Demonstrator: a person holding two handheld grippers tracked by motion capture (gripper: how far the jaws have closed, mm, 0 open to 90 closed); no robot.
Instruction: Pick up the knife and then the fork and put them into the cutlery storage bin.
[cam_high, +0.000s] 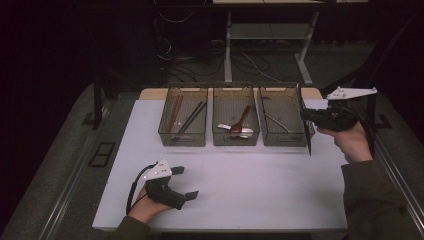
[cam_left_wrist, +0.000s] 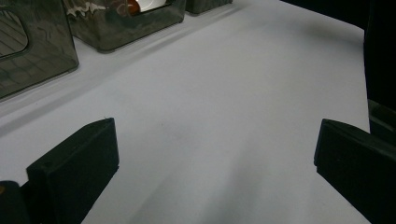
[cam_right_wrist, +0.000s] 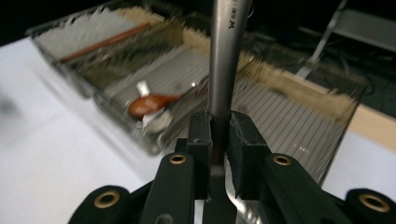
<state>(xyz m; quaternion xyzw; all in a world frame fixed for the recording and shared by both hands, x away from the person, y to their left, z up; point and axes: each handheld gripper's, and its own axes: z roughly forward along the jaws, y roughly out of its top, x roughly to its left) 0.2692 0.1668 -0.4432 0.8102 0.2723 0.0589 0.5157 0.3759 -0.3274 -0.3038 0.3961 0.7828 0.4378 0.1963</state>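
High view: the right gripper (cam_high: 306, 116), held in the person's right hand (cam_high: 351, 141), is raised over the right end of the table (cam_high: 240, 190), beside the rightmost of three clear bins (cam_high: 283, 116). It carries a long, thin metal utensil (cam_high: 305, 125) that hangs nearly upright across the near right corner of that bin, its lower end close above the table. The middle bin (cam_high: 235, 117) holds a brown spoon (cam_high: 241, 120) and a white spoon; the left bin (cam_high: 183, 117) holds chopsticks. The left gripper (cam_high: 186, 183) lies low at the near left part of the table, well apart from the bins, fingers spread.

Left gripper view: both black fingers (cam_left_wrist: 74, 172) stand wide apart over bare white table, nothing between them. Bin walls show at upper left.

Right gripper view: the fingers (cam_right_wrist: 201, 140) are pressed onto the flat metal handle of the utensil (cam_right_wrist: 225, 60), pinching it firmly; the handle rises straight up between them. Behind lie the bins, the brown spoon (cam_right_wrist: 152, 103) visible inside one.
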